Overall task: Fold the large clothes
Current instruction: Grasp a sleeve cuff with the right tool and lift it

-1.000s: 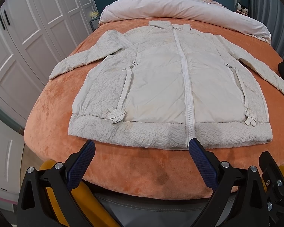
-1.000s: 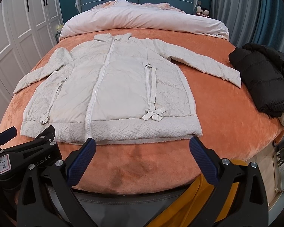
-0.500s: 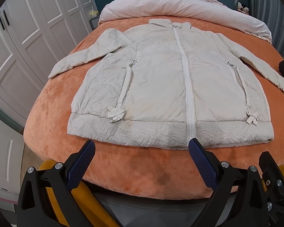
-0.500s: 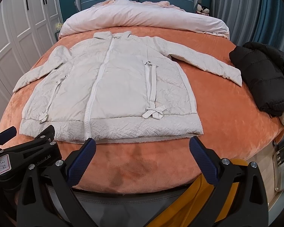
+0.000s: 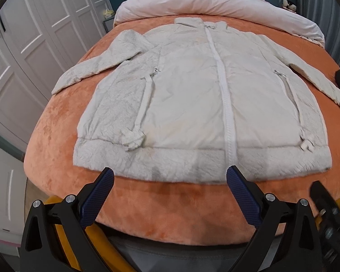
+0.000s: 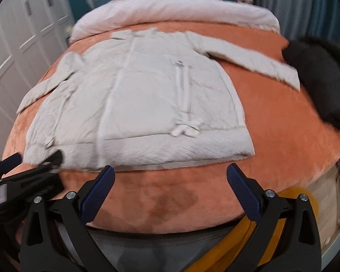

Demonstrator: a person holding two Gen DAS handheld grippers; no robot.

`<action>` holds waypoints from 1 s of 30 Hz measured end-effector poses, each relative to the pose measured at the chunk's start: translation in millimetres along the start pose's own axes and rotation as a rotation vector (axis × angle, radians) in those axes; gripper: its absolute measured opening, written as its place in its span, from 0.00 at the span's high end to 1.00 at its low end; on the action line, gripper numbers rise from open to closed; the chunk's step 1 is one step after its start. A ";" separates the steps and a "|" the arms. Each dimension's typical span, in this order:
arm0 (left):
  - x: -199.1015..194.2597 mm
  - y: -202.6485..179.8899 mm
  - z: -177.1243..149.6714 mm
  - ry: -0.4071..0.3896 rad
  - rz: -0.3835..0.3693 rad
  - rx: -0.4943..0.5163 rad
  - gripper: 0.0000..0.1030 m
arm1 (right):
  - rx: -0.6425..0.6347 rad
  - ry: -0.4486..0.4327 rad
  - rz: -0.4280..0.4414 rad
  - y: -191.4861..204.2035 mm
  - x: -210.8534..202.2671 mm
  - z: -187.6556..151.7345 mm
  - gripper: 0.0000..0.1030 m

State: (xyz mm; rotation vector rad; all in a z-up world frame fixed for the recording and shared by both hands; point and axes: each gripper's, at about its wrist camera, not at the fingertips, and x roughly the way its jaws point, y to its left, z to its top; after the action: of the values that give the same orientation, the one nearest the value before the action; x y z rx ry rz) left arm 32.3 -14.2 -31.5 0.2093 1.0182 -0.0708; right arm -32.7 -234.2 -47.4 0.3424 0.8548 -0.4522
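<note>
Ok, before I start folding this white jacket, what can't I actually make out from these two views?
- Jacket underside: hidden against the orange blanket in both views.
- Black garment: smeared by motion blur in the right wrist view; only a sliver at the left wrist view's right edge.
- Small items by the headboard: too small to identify.
- Right wrist view is blurred overall, so the jacket's fabric detail is lost.

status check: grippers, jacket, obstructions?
Left gripper open, empty. Right gripper open, empty. Cream quilted zip jacket flat, unfolded on orange bed. Black puffy jacket by right sleeve.
</note>
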 end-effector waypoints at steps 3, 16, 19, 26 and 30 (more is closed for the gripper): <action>7.8 1.7 9.0 0.002 0.004 -0.010 0.05 | 0.061 0.014 0.016 -20.5 10.6 10.0 0.06; 65.9 39.2 70.4 0.032 0.000 -0.149 0.05 | 0.561 -0.125 -0.100 -261.9 113.0 158.7 0.06; 79.3 48.4 85.6 0.026 0.000 -0.179 0.05 | 0.671 -0.128 -0.176 -313.6 140.0 177.4 0.06; 118.2 65.5 114.5 0.046 0.002 -0.266 0.05 | 0.823 -0.168 -0.178 -354.3 185.6 199.1 0.18; 134.4 69.6 123.7 0.048 0.015 -0.263 0.05 | 0.865 -0.180 -0.096 -350.6 203.7 229.3 0.81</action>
State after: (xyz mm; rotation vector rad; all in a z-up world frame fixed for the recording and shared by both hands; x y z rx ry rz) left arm 217.1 33.6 -73.3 -0.0208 1.0628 0.0821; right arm 51.9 -688.7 -104.8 1.0393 0.4606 -0.9229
